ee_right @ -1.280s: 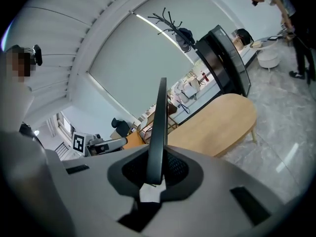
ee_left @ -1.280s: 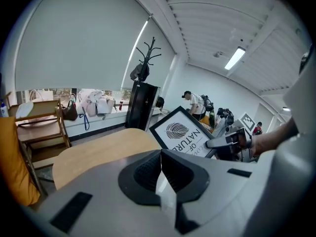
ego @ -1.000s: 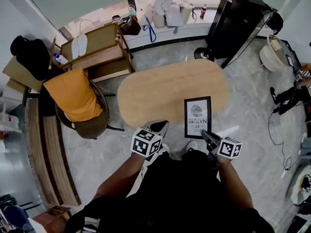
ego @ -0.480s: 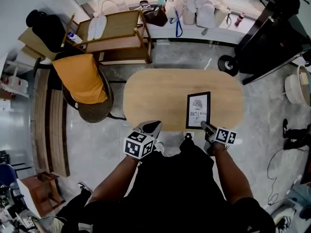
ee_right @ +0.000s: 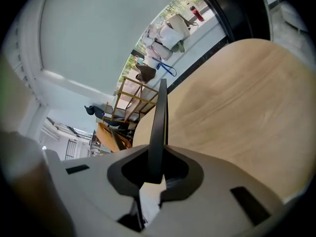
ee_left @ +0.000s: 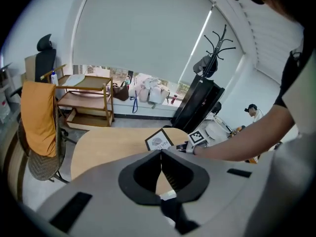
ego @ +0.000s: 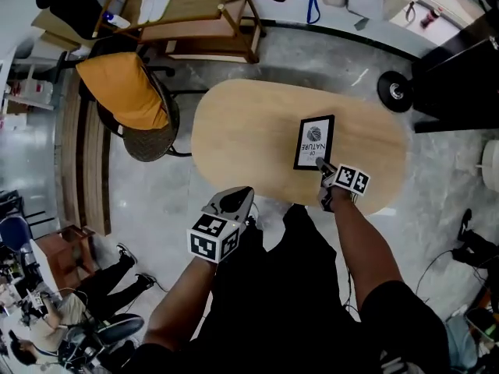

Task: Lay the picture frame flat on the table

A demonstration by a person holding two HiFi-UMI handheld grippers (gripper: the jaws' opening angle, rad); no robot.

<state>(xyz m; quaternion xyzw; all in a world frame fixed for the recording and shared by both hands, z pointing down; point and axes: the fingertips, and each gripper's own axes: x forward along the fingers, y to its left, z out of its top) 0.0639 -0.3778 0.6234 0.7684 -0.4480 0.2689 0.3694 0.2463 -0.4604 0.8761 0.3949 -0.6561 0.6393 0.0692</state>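
A black picture frame (ego: 313,142) with a white print hangs over the right half of the oval wooden table (ego: 249,131). My right gripper (ego: 323,167) is shut on its near edge. In the right gripper view the frame (ee_right: 159,117) runs edge-on out of the closed right gripper (ee_right: 156,157), with the tabletop (ee_right: 247,112) beside it. Whether the frame touches the table I cannot tell. My left gripper (ego: 236,202) is shut and empty, off the table's near edge by my body. The left gripper (ee_left: 161,153) looks toward the frame (ee_left: 158,141) and the right gripper's marker cube (ee_left: 197,137).
A chair with an orange cloth (ego: 125,92) stands left of the table, and a wooden shelf cart (ego: 195,10) stands behind it. A black cabinet on wheels (ego: 452,68) is at the far right. Wooden planks (ego: 86,170) lie on the floor at left. People sit at the lower left (ego: 54,310).
My right gripper has carried the frame from the table's near right edge farther in over the tabletop. The left gripper has stayed low by my body.
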